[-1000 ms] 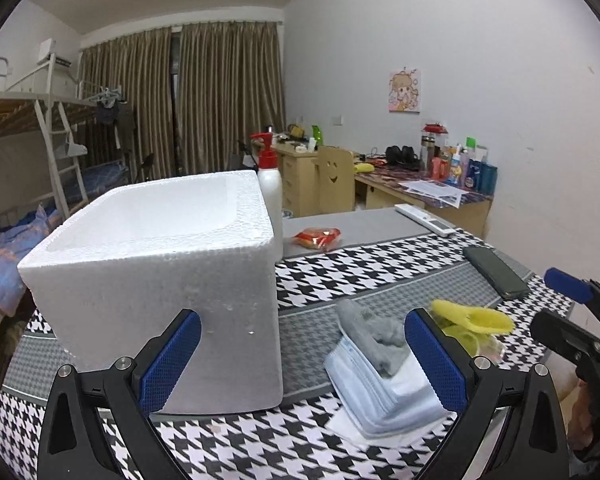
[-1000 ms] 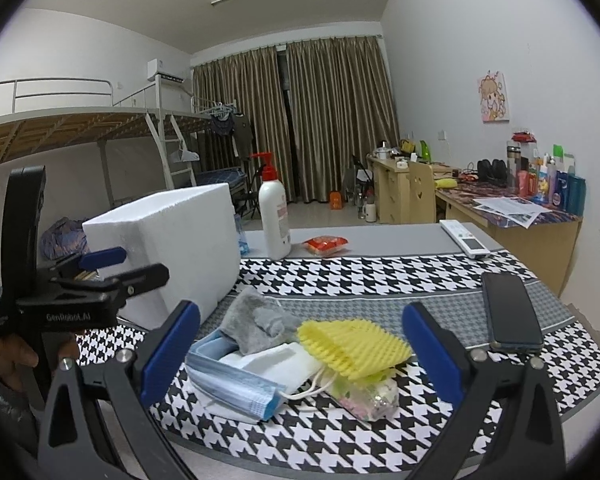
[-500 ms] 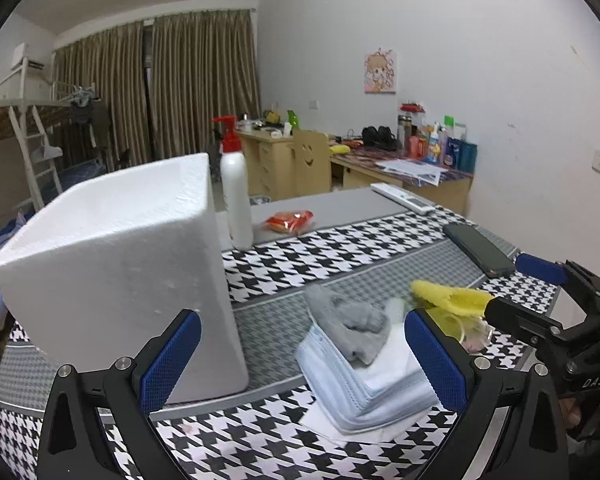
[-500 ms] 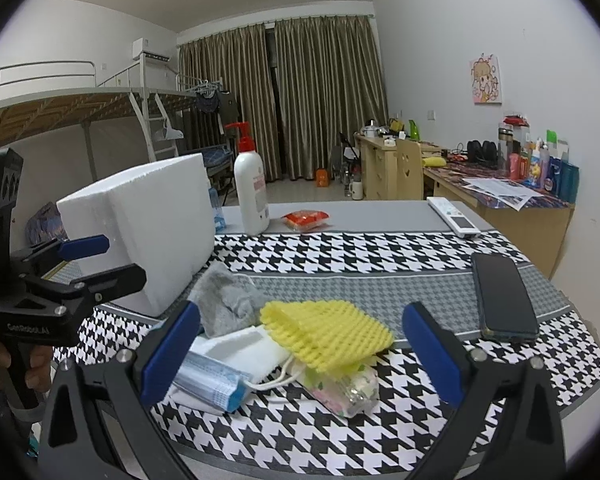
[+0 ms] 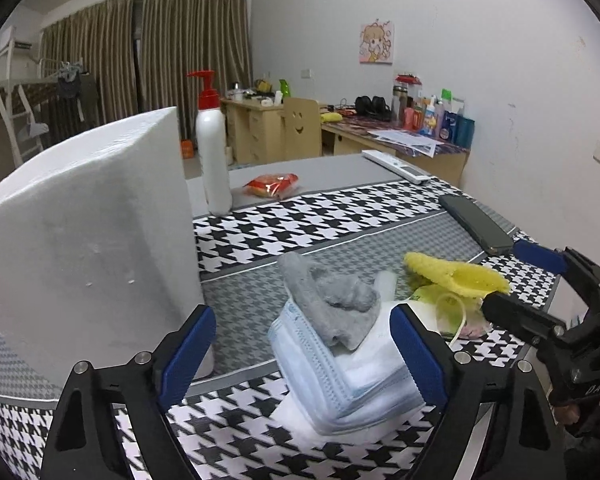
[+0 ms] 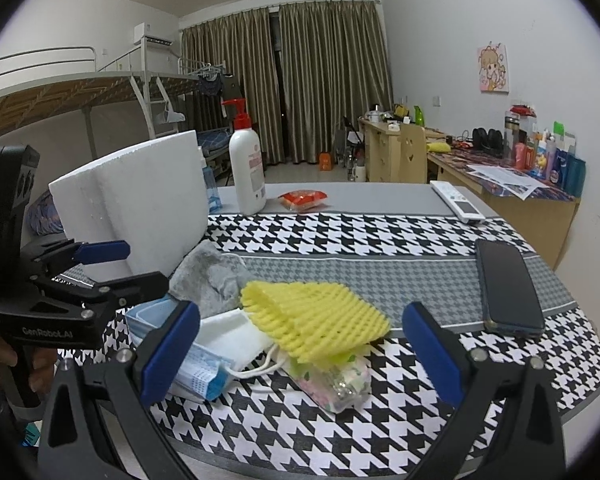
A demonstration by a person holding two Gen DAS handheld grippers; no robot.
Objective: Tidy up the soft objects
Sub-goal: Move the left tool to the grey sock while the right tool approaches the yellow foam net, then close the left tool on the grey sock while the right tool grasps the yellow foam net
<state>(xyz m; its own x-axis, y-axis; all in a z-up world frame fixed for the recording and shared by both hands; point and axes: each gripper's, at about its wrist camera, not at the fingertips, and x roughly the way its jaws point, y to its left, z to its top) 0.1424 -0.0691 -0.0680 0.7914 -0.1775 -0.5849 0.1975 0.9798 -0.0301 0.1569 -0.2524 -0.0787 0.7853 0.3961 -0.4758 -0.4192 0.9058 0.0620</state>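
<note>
A pile of soft things lies on the houndstooth tablecloth (image 5: 300,220): a grey cloth (image 5: 332,296) (image 6: 212,276) on a stack of blue face masks (image 5: 324,368) (image 6: 196,372), and a yellow foam net (image 5: 456,276) (image 6: 316,320) over a flowered plastic pouch (image 6: 336,380). My left gripper (image 5: 300,320) (image 6: 136,266) has the mask stack and grey cloth between its jaws, which are closing; the pads do not press on them. My right gripper (image 6: 302,316) (image 5: 504,276) stands open around the yellow net. A white foam box (image 5: 84,232) (image 6: 140,204) stands left of the pile.
A white pump bottle (image 5: 214,160) and a red snack packet (image 5: 272,184) stand behind the pile. A remote (image 6: 456,202) and a dark phone (image 6: 508,284) lie to the right. Desks with clutter line the far wall, and a bunk bed stands at the left.
Both grippers have come lower and closer to the pile. The foam box has slid left in the left wrist view, and the left jaws stand a little narrower.
</note>
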